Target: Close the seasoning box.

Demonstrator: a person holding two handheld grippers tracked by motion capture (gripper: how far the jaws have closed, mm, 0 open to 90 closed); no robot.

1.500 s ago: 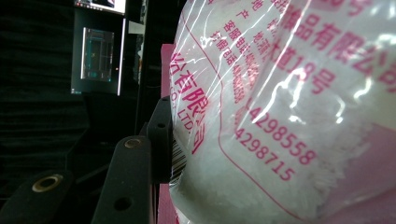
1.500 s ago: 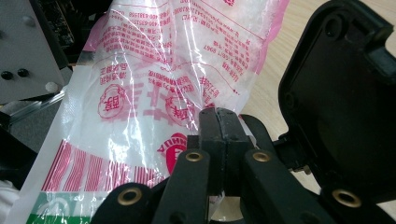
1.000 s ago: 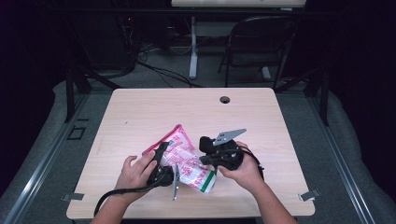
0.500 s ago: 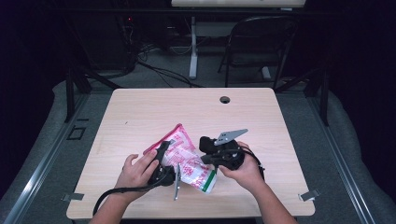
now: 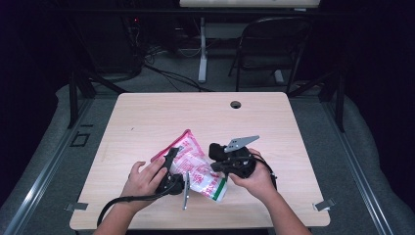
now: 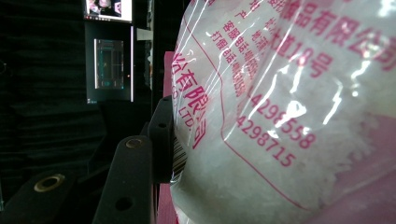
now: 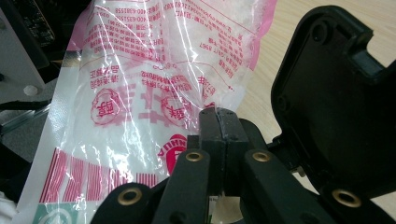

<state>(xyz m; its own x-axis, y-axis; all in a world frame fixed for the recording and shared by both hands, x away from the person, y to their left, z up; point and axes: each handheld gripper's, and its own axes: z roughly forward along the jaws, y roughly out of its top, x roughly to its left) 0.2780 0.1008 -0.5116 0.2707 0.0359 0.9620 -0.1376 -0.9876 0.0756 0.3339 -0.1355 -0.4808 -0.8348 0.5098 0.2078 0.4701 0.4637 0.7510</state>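
A clear plastic bag with pink and red print and white grains inside lies tilted at the table's near middle, between both hands. My left gripper has its jaws around the bag's left part. In the left gripper view one black finger presses against the bulging bag; the other finger is hidden behind it. My right gripper comes in from the right. In the right gripper view my right gripper has its jaws closed together, pinching the film at the edge of the bag.
The light wooden table has a round cable hole near its far edge. A dark folding chair and a white desk leg stand behind it. A black gripper part sits close at the right in the right gripper view.
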